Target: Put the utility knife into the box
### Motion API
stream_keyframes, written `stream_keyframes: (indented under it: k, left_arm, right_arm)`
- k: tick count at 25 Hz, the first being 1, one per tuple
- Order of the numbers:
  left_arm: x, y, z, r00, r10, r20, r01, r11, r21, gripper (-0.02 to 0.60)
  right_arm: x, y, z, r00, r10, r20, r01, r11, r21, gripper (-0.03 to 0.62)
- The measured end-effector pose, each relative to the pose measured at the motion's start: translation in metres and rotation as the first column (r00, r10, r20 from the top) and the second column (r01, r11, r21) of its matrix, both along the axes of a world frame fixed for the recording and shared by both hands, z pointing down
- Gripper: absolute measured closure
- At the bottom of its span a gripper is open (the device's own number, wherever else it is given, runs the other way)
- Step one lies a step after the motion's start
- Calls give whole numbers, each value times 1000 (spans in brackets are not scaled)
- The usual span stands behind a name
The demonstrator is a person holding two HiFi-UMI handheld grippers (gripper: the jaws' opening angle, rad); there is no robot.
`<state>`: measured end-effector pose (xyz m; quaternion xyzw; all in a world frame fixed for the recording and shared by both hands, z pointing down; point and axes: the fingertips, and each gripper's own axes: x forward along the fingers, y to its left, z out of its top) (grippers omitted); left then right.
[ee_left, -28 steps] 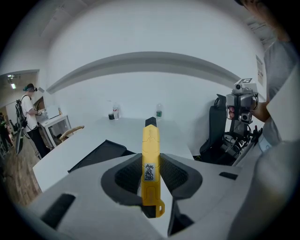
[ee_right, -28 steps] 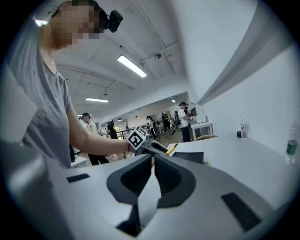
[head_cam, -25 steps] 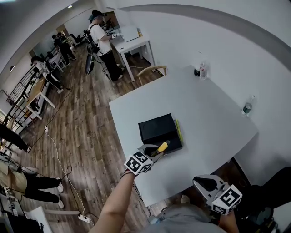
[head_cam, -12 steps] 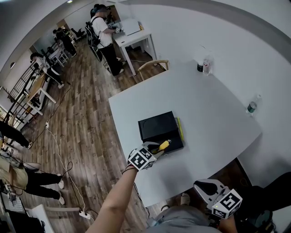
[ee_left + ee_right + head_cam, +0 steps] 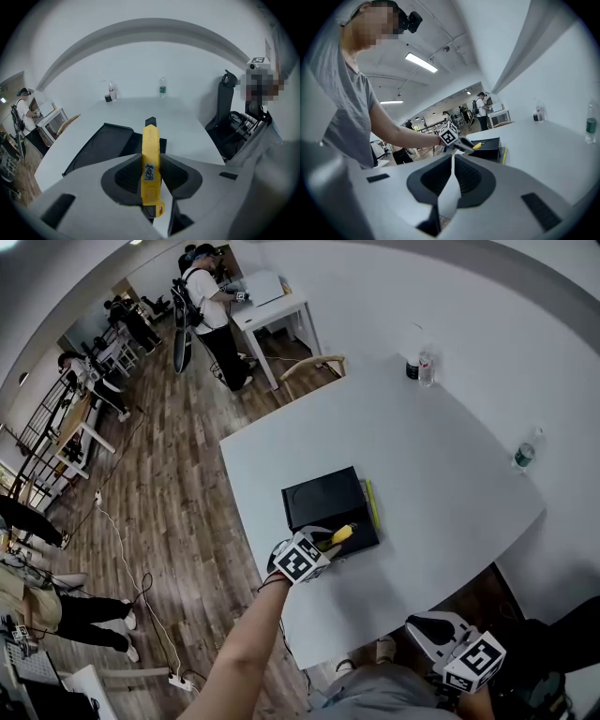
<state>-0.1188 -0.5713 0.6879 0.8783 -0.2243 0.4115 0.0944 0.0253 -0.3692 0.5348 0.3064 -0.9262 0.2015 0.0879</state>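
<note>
The left hand-held gripper point(image 5: 330, 542) squeezes the yellow utility knife point(image 5: 339, 536) over the 6 o'clock edge of the black box point(image 5: 323, 500). Lower it slowly and level. The right hand-held gripper point(image 5: 452, 159) is closed, empty.

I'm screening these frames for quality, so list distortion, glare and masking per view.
Head view: heavy fisheye bows the edges of the table; light even, shadows soft. Left gripper view: black vignette in the corners, utility knife sharp, mosaic patch upper right. Right gripper view: same vignette, ceiling light blown out, mosaic patch upper left.
</note>
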Motion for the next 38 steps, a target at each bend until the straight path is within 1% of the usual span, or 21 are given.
stream_keyframes:
  k: [10,16,22,25,30,34,38]
  left_arm:
    - [-2,-12,42,994,25,110,-20,999,-48,457]
    - [-2,-17,62,989,19,144,-9,998,-69,457]
    - [-2,-18,76,984,22,177,-8,997,-79,457]
    - [-3,-18,90,982,24,187,-3,994,-113,457]
    - [-2,-25,104,978,24,206,2,992,-127,457]
    - [-2,-25,114,970,43,238,-9,990,-142,457]
    - [-2,-29,127,961,37,272,4,989,-147,457]
  right_arm:
    - [11,2,5,1000,14,-24,-15,999,-37,559]
    - [19,7,10,999,35,-35,-37,998,-50,559]
    - [24,8,7,998,44,-33,-45,998,-40,559]
    - [23,5,8,999,41,-35,-43,998,-38,559]
    - [25,5,9,998,47,-41,-48,998,-43,559]
    - [29,8,10,997,65,-52,-67,997,-48,559]
    - [36,8,12,995,82,-53,-85,995,-57,559]
